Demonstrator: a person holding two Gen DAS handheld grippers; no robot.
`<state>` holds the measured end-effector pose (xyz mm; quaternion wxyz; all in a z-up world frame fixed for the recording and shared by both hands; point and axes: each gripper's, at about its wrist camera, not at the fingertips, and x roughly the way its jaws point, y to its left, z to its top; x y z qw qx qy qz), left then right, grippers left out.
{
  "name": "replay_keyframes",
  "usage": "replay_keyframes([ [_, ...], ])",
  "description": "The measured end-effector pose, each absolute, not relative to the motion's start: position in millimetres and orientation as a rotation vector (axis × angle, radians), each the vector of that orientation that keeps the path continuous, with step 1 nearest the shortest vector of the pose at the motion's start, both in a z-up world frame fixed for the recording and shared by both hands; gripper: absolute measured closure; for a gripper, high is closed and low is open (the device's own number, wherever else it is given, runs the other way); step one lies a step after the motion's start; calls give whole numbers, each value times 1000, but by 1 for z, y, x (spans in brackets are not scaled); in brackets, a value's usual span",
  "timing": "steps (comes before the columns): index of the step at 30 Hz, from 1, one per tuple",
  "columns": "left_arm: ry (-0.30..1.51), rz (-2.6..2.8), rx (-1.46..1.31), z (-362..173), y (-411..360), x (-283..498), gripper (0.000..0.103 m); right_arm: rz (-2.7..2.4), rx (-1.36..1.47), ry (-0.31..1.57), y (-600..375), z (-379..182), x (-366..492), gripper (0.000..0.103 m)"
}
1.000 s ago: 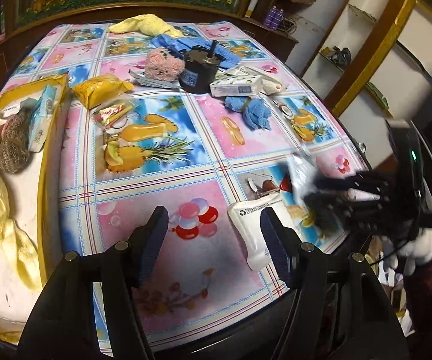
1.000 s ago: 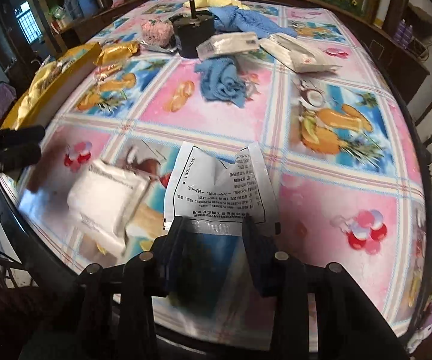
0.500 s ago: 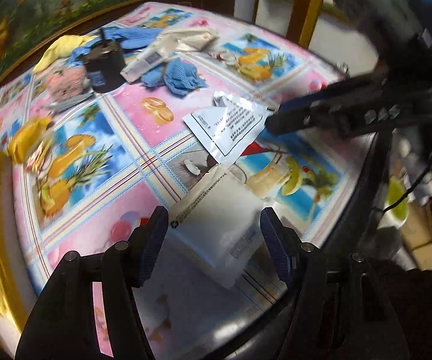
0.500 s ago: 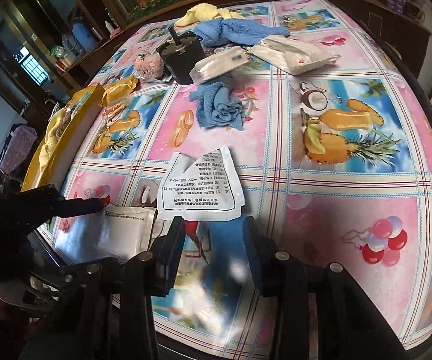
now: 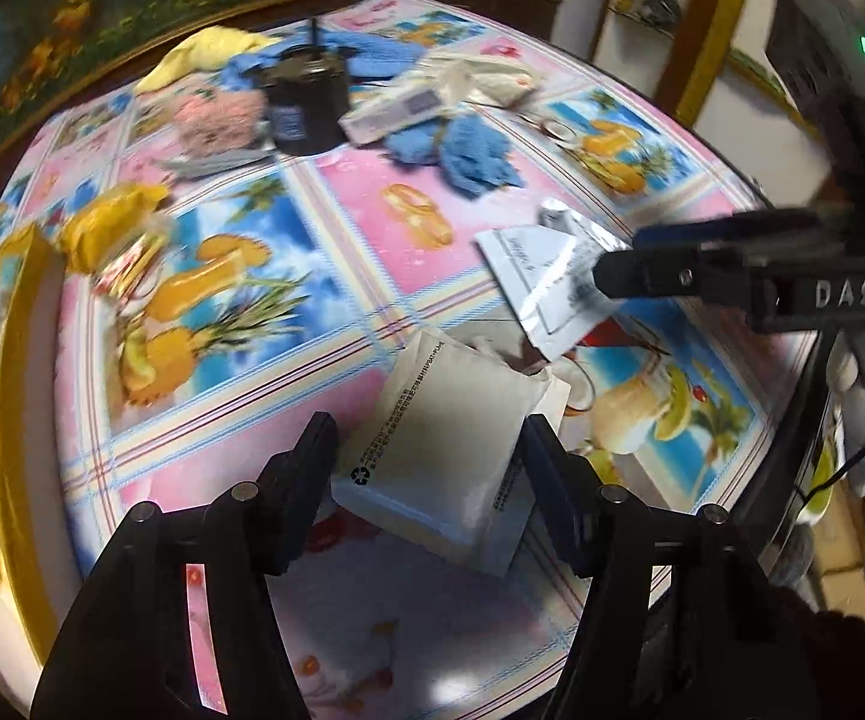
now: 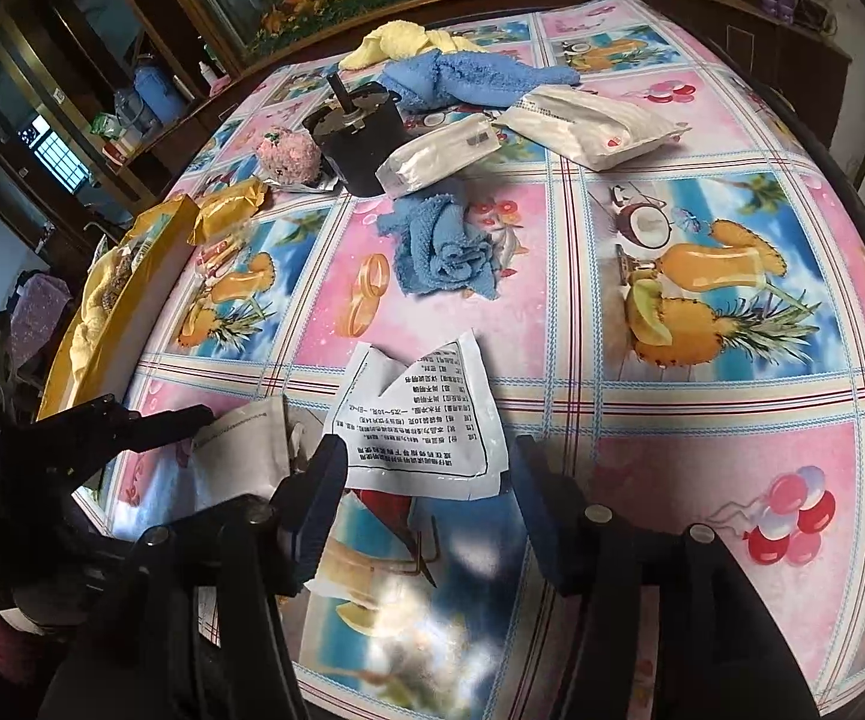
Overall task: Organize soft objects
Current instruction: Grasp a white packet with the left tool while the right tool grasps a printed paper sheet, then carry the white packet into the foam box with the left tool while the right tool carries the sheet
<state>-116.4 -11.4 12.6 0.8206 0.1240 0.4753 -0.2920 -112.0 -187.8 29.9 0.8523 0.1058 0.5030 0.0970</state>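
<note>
The white pouch [image 5: 450, 450] is seen lying flat on the tablecloth [image 5: 348, 228], its long axis running away from the left gripper [image 5: 429, 468] – between the parted jaws, untouched. Just beyond lies a torn printed sachet [image 6: 420, 420], ahead of the right gripper [image 6: 426, 498], whose jaws have just been opening – nothing is held. Farther off, a blue towel [image 6: 444, 246] is bunched.

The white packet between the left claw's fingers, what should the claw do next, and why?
Probably ease down and close on the white packet. The left gripper is open with the packet lying flat on the table between its fingers, not yet pinched. The right gripper is open too, with nothing held.
</note>
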Motion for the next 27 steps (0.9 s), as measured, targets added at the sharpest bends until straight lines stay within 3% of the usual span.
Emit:
replay_keyframes([
  [5, 1037, -577, 132, 15, 11, -110, 39, 193, 158, 1069, -175, 25, -96, 36],
  [12, 1024, -516, 68, 17, 27, -106, 39, 215, -36, 1092, -132, 20, -87, 36],
  [13, 1020, -511, 61, 19, 29, -106, 39, 221, -52, 1087, -127, 20, -90, 43],
  [14, 1013, -505, 56, 21, 30, -106, 39, 226, -61, 1080, -125, 20, -91, 63],
  [16, 998, -499, 40, 27, 35, -107, 39, 252, -64, 1077, -121, 21, -95, 80],
  [27, 884, -450, -172, 77, 106, -117, 40, 345, 16, 987, -107, 54, -105, 88],
])
